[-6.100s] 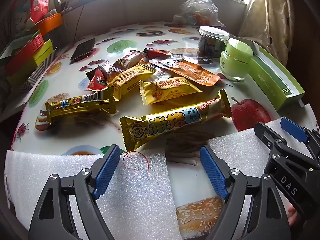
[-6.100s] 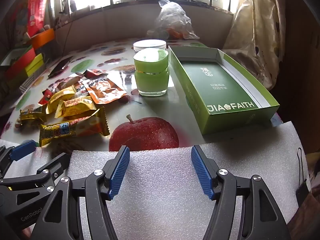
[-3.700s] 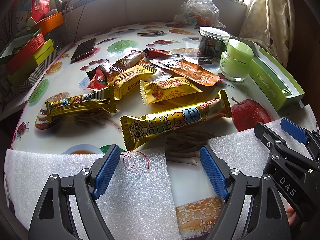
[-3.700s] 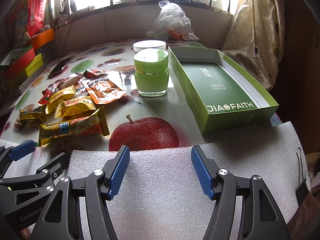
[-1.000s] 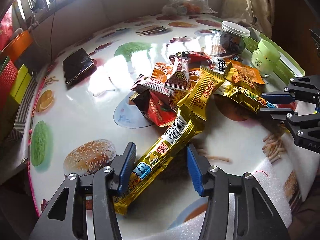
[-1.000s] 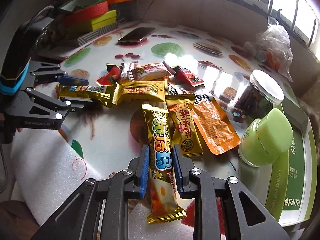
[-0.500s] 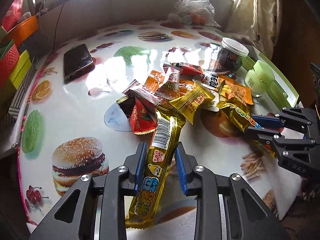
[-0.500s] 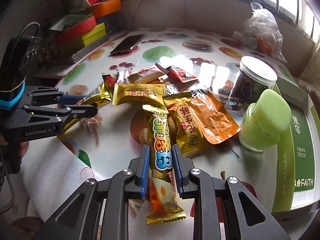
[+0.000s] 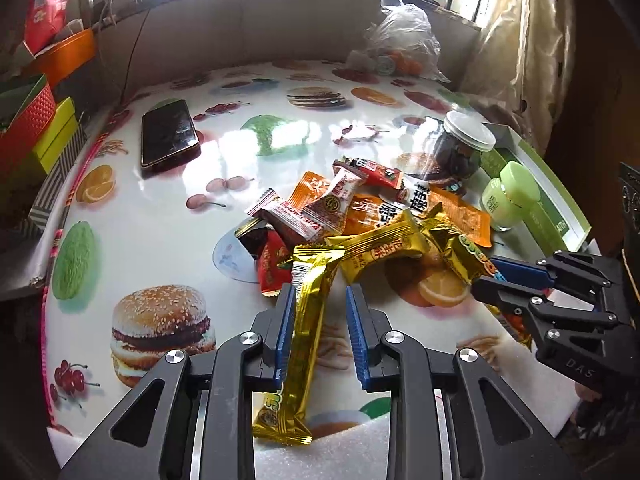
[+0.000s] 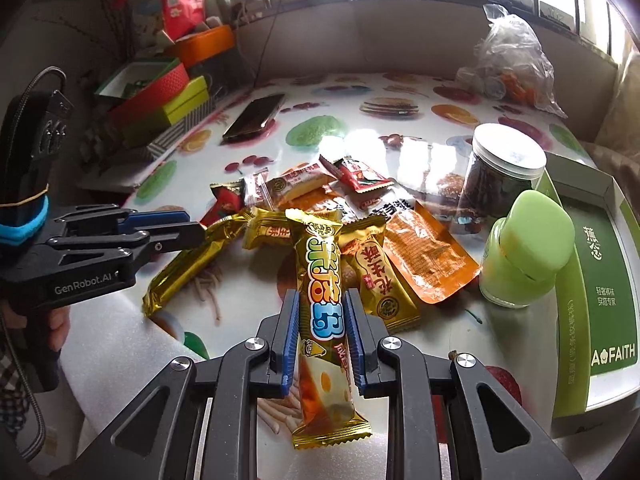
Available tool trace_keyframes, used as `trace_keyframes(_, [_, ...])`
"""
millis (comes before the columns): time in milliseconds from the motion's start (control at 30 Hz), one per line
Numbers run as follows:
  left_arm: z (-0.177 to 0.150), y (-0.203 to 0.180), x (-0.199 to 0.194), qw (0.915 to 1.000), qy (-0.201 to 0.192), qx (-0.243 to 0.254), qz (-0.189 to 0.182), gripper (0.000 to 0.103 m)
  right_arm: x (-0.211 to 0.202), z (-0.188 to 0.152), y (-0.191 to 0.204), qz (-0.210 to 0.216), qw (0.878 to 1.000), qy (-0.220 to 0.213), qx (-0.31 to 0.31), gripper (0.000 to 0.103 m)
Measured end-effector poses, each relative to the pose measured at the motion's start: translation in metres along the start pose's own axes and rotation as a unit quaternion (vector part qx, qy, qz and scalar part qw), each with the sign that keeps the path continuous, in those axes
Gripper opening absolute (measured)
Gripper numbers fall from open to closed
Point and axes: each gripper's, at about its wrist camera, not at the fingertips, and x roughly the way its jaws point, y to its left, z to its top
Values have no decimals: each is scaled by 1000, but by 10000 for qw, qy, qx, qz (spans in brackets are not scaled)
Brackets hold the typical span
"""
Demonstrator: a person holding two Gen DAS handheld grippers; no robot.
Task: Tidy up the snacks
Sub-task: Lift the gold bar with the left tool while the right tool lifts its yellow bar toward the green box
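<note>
A pile of snack packets [image 9: 360, 220] lies mid-table. My left gripper [image 9: 320, 304] is shut on a long gold snack bar [image 9: 306, 320] seen back side up, held above the table; it also shows in the right wrist view [image 10: 188, 268]. My right gripper [image 10: 322, 308] is shut on a long yellow bar with blue letters [image 10: 322, 292], lifted over the pile; that gripper shows at the right of the left wrist view [image 9: 486, 274]. A green box [image 10: 600, 280] lies open at the right.
A green jar [image 10: 528, 252] and a clear jar with a white lid [image 10: 504, 176] stand beside the green box. A phone [image 9: 168, 134] lies far left. A plastic bag [image 9: 400, 40] sits at the back. Coloured boxes [image 10: 160, 96] stack at the left. White foam sheets [image 10: 120, 360] cover the near edge.
Both grippers have risen and drawn back a little with their bars in them. The left gripper's bar now hangs straighter between its fingers.
</note>
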Motion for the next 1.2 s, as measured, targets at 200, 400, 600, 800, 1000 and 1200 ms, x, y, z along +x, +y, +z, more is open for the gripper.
trace_keyframes(200, [-10,4,10,9994,311,117,121,28,-4,-4,1,-1,10000,-15,-11,21])
trace_keyframes(400, [-17,10,23,9986,522,-37,114,38,-3,-4,4,-18,10000,9,-46,21])
trace_keyframes(600, [-21,4,25,9984,535,58,158,26,-4,-4,4,-54,10000,0,-25,21])
trace_keyframes(800, [-19,-2,16,9990,429,-19,117,24,-7,-5,2,-59,10000,-39,24,21])
trace_keyframes(1000, [-10,-15,-5,9997,172,-143,-54,24,-15,-5,-3,-69,9998,-135,128,21])
trace_keyframes(1200, [5,-33,-16,9994,-1,-193,-297,24,-33,0,-8,-110,9992,-341,203,21])
